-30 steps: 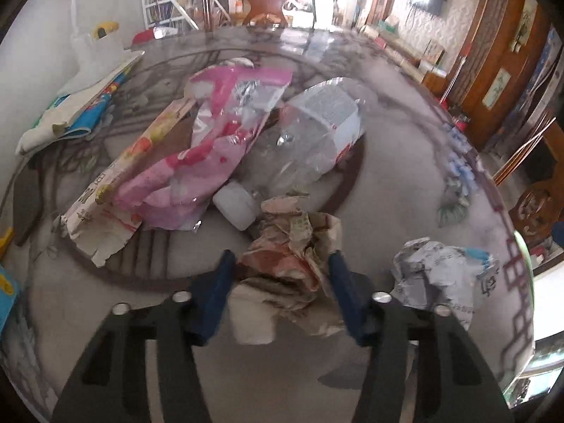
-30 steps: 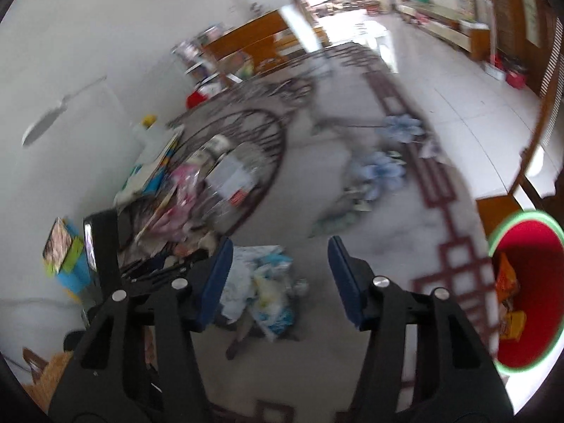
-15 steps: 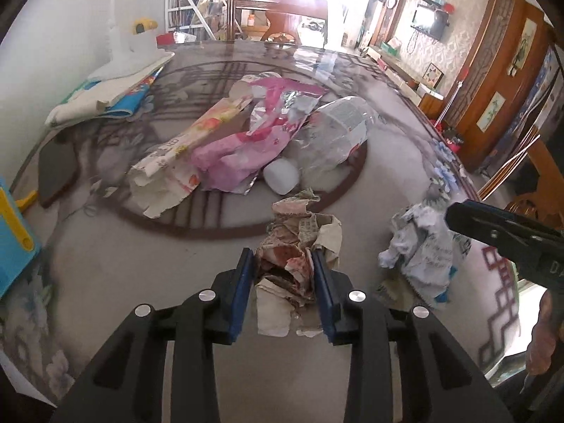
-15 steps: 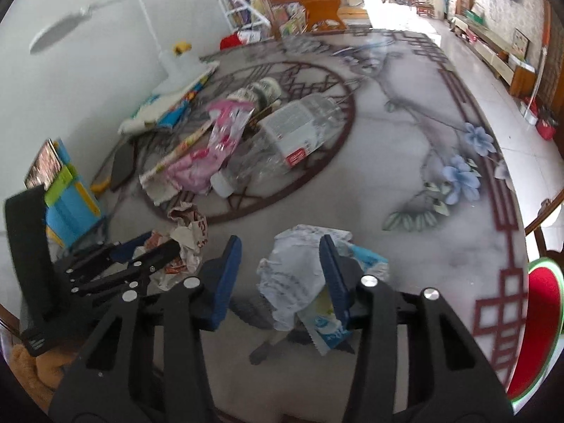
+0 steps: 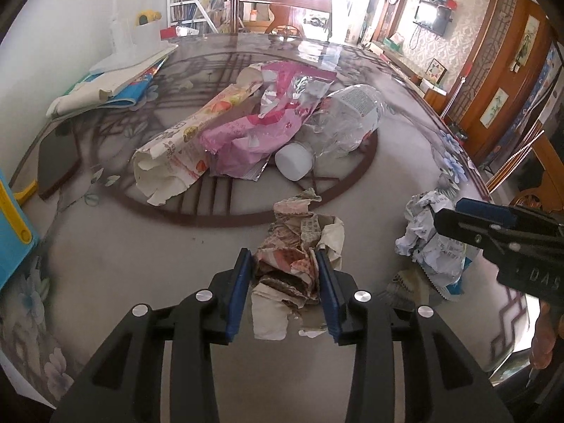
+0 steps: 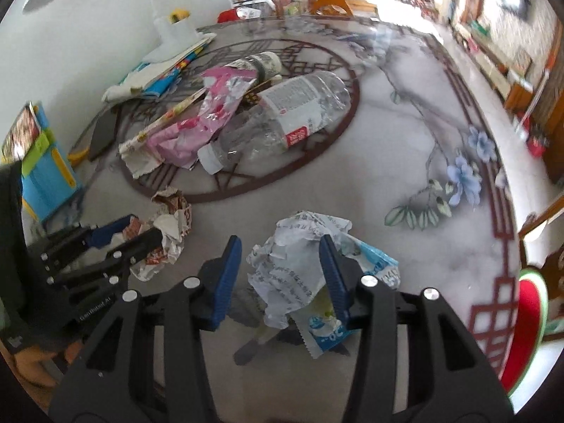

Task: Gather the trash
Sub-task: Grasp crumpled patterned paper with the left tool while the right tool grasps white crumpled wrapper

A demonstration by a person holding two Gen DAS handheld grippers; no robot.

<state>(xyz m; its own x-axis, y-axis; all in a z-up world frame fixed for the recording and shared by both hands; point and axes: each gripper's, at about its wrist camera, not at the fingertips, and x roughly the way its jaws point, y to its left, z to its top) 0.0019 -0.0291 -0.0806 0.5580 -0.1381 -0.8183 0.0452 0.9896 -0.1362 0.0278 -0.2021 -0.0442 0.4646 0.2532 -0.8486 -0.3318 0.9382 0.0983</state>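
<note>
The left tongs pinch a crumpled brown-and-red paper wad, both blue pads pressed against its sides, after loosening slightly in the last moment; the wad rests on the surface near its near edge. The right tongs stand around a crumpled white printed paper that lies on a torn blue-and-white wrapper; the right pad touches the paper, while a gap shows between the left pad and the paper, so the jaws are partly spread and not gripping it. This bundle also sits by the near edge, toward the right-hand side of the surface, and the two wads are near each other but apart. Further in, on the dark ring pattern at the middle of the surface, a heap of trash lies together: a crushed clear plastic bottle with a white cap pointing toward the near edge, a pink foil bag leaning against it, and a long torn printed paper sleeve just beside the bag. Toward the far left edge lie a stack of booklets and the white base of a lamp. At the left edge stands a blue and yellow box. Past the right edge, a red bin with a green rim shows below the surface.
</note>
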